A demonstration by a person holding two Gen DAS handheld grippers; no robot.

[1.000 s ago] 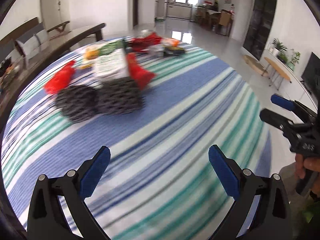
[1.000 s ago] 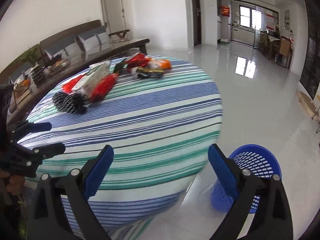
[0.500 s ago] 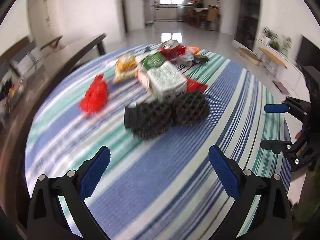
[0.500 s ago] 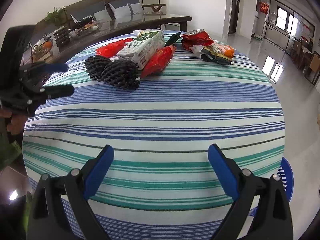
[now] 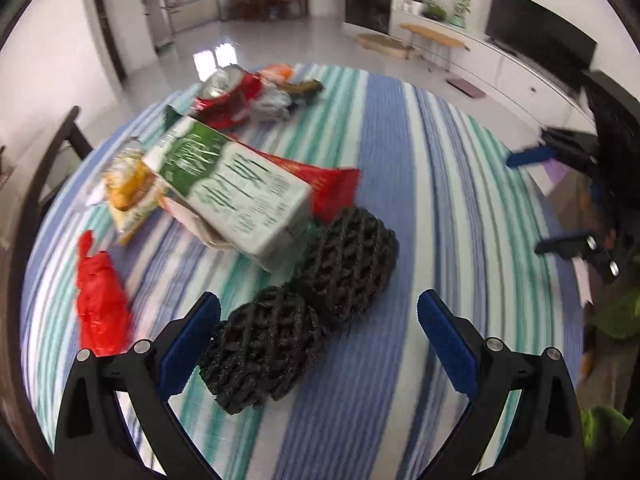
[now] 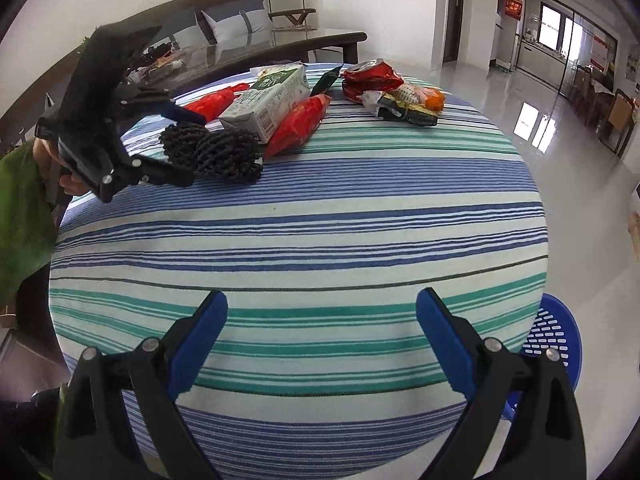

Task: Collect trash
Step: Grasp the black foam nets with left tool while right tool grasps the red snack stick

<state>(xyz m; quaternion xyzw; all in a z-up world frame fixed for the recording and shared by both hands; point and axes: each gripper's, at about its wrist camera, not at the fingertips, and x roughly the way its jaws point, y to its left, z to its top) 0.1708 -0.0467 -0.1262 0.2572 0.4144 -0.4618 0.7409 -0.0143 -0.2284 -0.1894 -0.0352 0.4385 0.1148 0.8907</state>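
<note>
Trash lies on a round striped table (image 6: 320, 216): two black foam nets (image 5: 304, 304), a green and white milk carton (image 5: 236, 188), red wrappers (image 5: 100, 304), a yellow snack bag (image 5: 132, 188) and a crushed red can (image 5: 232, 96). My left gripper (image 5: 318, 340) is open, its fingers around the nearer black net (image 5: 260, 352) without touching it. It also shows in the right wrist view (image 6: 180, 144), beside the nets (image 6: 216, 148). My right gripper (image 6: 322, 336) is open and empty over the table's near edge.
A blue perforated basket (image 6: 552, 340) stands on the floor at the table's right edge. A dark glass table (image 6: 280, 44) and a sofa are behind. A chair (image 5: 48, 160) stands at the left.
My left gripper has moved forward to the black nets, which now sit between its fingers. My right gripper has come closer over the table and steadied.
</note>
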